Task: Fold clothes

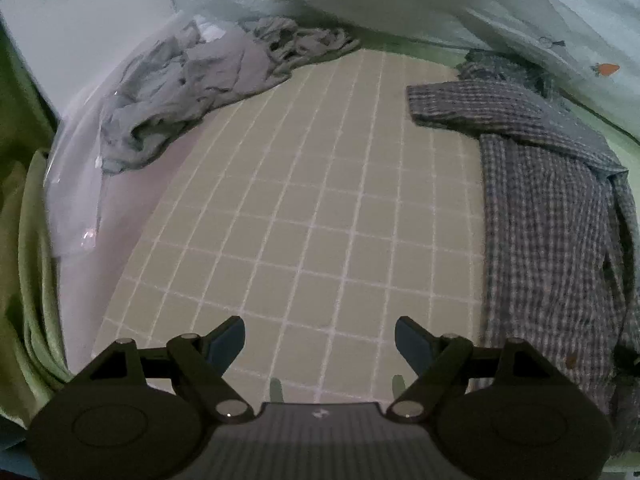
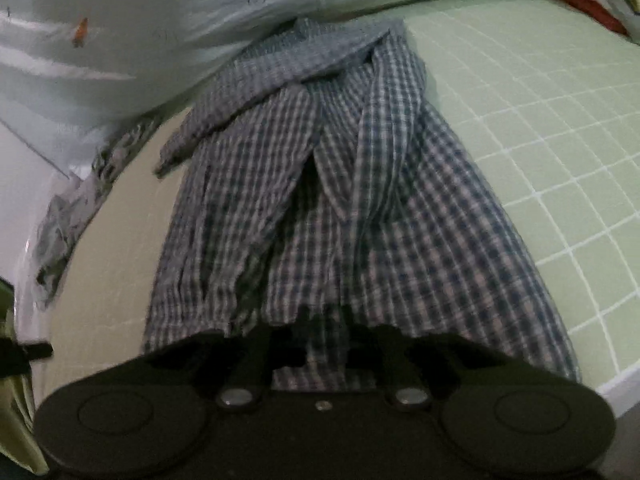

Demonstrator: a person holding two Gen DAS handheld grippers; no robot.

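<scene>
A blue-and-white plaid shirt point(image 2: 320, 184) lies lengthwise on the green grid mat point(image 2: 540, 120), its folds running toward my right gripper point(image 2: 324, 344). The shirt's hem drapes over that gripper's fingers and bunches between them. The narrow jaws look shut on the cloth, and the fingertips are hidden. In the left wrist view the same plaid shirt point(image 1: 548, 220) lies at the right edge. My left gripper point(image 1: 320, 344) hovers open over bare grid mat point(image 1: 300, 200), well left of the shirt, with nothing between its fingers.
A crumpled grey garment point(image 1: 180, 92) lies at the mat's far left on a pale sheet. Pale bedding with small orange prints point(image 2: 120, 40) is bunched along the far side. A green cloth point(image 1: 28, 280) hangs at the left edge.
</scene>
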